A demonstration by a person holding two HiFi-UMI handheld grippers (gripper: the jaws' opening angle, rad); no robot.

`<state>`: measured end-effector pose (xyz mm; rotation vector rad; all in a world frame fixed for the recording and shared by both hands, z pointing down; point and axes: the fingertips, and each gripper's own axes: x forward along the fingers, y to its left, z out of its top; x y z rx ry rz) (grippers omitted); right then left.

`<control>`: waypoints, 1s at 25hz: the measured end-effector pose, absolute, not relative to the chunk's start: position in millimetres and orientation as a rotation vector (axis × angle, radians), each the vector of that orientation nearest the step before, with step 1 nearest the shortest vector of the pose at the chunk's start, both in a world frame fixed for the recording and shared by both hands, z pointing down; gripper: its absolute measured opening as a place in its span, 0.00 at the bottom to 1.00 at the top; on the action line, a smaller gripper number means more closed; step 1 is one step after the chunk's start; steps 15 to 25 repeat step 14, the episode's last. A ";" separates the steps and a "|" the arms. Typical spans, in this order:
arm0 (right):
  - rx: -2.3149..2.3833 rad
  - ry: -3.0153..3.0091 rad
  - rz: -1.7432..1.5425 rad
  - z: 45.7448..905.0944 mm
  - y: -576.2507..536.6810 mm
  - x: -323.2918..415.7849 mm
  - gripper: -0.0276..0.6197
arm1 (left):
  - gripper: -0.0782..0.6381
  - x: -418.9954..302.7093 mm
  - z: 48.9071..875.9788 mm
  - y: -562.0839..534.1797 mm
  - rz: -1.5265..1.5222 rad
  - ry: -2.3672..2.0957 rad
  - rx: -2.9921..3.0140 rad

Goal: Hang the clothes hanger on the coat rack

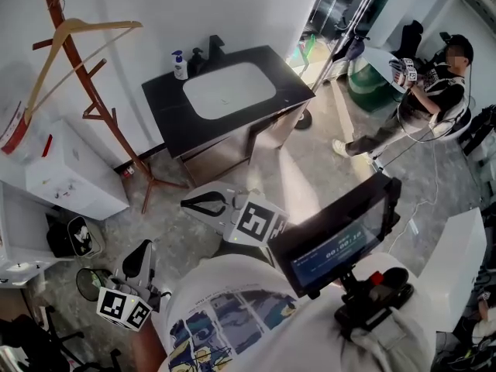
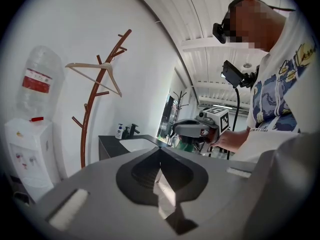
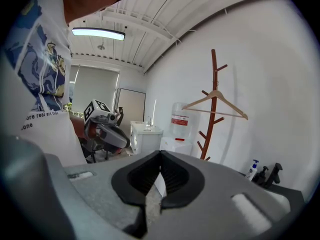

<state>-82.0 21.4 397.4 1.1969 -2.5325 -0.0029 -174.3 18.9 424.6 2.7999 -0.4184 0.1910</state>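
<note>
The light wooden clothes hanger (image 1: 85,29) hangs by its hook on an upper branch of the red-brown coat rack (image 1: 97,103), which stands against the white wall at the upper left. The left gripper view shows the same hanger (image 2: 95,70) on the rack (image 2: 92,114), and the right gripper view shows the hanger (image 3: 216,103) on the rack (image 3: 214,84) too. My left gripper (image 1: 144,248) is low at the bottom left, shut and empty. My right gripper (image 1: 191,203) is held in front of my chest, also shut and empty. Both are well short of the rack.
A black counter with a white sink (image 1: 229,91) and a soap bottle (image 1: 180,65) stands right of the rack. A white water dispenser (image 1: 70,173) stands to its left. Another person (image 1: 434,91) sits at the far right. A screen (image 1: 337,235) is mounted on my chest.
</note>
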 end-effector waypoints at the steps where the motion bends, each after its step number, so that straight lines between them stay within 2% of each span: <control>1: 1.195 -2.533 -0.003 397.9 20.5 -83.0 0.05 | 0.11 -175.3 425.3 18.3 0.191 -0.421 2.798; 25: 1.158 -2.528 -0.010 399.7 3.4 -93.9 0.05 | 0.11 -183.4 426.2 4.6 0.170 -0.433 2.788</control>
